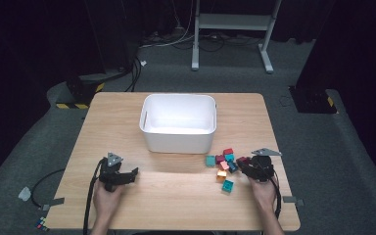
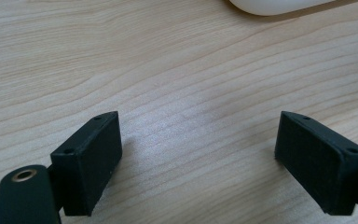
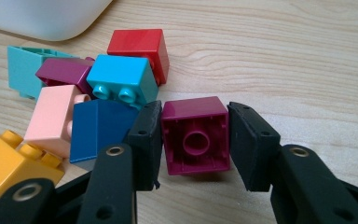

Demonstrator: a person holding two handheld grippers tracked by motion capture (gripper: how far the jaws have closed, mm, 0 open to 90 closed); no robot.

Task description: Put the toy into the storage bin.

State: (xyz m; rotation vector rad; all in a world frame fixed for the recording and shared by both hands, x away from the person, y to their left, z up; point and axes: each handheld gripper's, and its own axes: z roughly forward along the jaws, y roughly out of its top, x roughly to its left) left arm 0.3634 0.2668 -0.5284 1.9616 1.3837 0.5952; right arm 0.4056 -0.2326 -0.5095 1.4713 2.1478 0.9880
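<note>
Right gripper (image 3: 195,140) had its 2 jaws closed against the sides of a magenta brick (image 3: 196,135), which lay on its side with the hollow underside facing the camera; the pads pressed both flanks, so the brick looked held, though it also seemed to rest on the wooden table (image 3: 307,60). In the high view this right gripper (image 1: 248,166) sat at the right edge of the brick pile, near the white bin (image 1: 178,122).

Left gripper (image 2: 198,154) was wide open with nothing between its jaws, hovering over bare wood, well apart from the pile.

Several risks seemed likely. The left jaw pad touched, or nearly touched, the dark blue brick (image 3: 98,130), so a lift could drag that brick along or tip it. The cyan brick (image 3: 121,79) sat just behind and might be nudged into the red brick (image 3: 140,46). Because the grip was on smooth side walls, a light squeeze could let the magenta brick swivel or slip out on the way to the bin. A low carry might also clip the bin's rim.
</note>
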